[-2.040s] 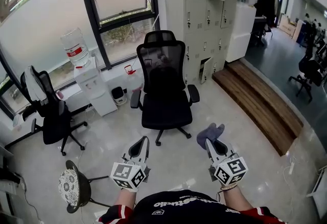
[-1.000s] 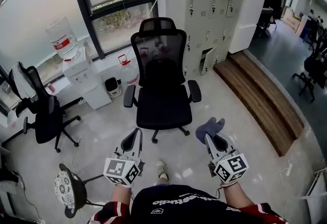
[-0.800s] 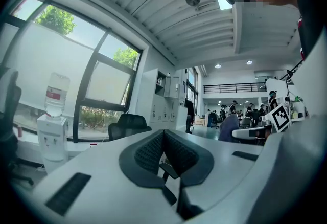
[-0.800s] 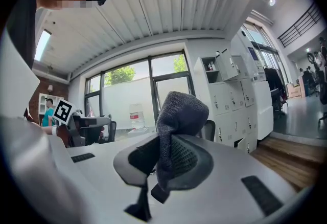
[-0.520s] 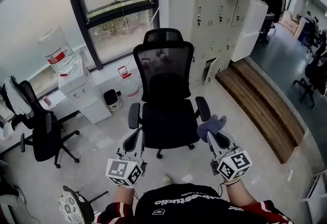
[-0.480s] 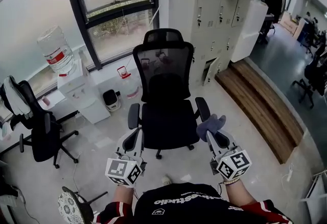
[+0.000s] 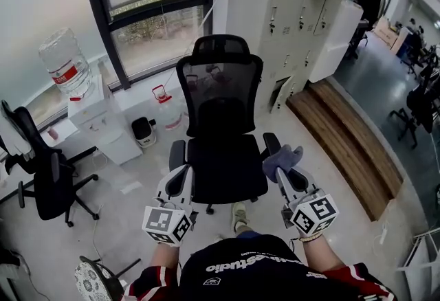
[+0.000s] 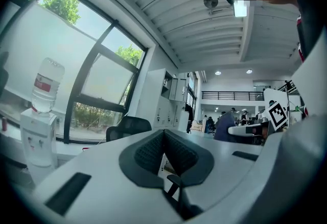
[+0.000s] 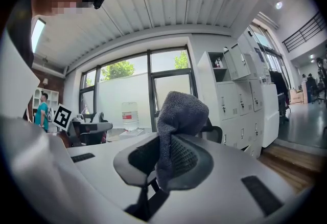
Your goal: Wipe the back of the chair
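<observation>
Right gripper (image 7: 285,174) is clamping the grey cloth (image 7: 280,157); left gripper (image 7: 180,177) is riding closed and empty. Chair (image 7: 220,100) is standing at 12 o'clock, well apart. Cloth is looking soft, light and floppy, so pinching at its bunched fold seems best.

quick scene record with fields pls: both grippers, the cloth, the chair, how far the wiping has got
left gripper: jaws together, nothing between them
right gripper: shut on cloth
cloth: grey, bunched, sticking up past the jaw tips
chair: black mesh office chair, seat facing the person, ahead of both grippers
contact: cloth not on the backrest
wiping: not yet begun
</observation>
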The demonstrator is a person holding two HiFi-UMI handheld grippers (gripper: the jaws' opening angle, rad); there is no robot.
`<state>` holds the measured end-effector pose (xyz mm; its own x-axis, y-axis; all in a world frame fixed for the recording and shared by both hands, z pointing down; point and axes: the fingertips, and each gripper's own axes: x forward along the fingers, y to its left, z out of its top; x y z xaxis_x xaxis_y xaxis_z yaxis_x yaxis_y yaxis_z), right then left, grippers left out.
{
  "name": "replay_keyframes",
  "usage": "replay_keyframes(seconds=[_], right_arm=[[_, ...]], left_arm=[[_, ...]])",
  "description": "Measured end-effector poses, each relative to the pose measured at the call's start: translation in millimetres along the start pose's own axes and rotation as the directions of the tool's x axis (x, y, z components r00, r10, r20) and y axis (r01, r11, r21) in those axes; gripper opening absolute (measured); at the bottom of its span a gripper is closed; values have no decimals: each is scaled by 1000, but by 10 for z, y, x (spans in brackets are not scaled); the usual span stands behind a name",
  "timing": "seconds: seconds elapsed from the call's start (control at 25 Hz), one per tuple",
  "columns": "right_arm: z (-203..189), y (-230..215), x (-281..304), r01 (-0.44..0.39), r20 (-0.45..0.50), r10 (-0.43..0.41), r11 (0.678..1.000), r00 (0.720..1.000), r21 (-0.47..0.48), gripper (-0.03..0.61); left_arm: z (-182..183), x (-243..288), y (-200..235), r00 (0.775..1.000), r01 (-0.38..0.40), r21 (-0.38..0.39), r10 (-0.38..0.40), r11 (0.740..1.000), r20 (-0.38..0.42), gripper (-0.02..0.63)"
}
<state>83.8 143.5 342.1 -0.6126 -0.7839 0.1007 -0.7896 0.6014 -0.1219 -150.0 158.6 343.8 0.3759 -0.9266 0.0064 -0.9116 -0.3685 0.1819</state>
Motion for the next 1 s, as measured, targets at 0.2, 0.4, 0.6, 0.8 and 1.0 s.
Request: replay_keyframes(seconds=[0.2,0.4,0.6,0.8,1.0], right_arm=[[-21,-265,378,-21,-4,21,999,1000,28,60],[-37,-625,884,-45,4,44,998,999,47,60],[112,-1090,1568,-66,13,65,996,998,55,60],[220,-1558,2229,-81,9,80,995,997,62,60],[207,-1990,2732,-92,-16,94,993,995,71,60]], left_arm=[[9,391,90,1000,0,-24,-1,1000,-8,23],[-11,849,251,1000,-14,6,14,1000,-26,23],[100,1548,568,999,-34,17,35,999,-30,23],[252,2199,878,998,-58,27,58,998,-15,23],[239,2781,1092,996,-85,28,86,996,-30,23]])
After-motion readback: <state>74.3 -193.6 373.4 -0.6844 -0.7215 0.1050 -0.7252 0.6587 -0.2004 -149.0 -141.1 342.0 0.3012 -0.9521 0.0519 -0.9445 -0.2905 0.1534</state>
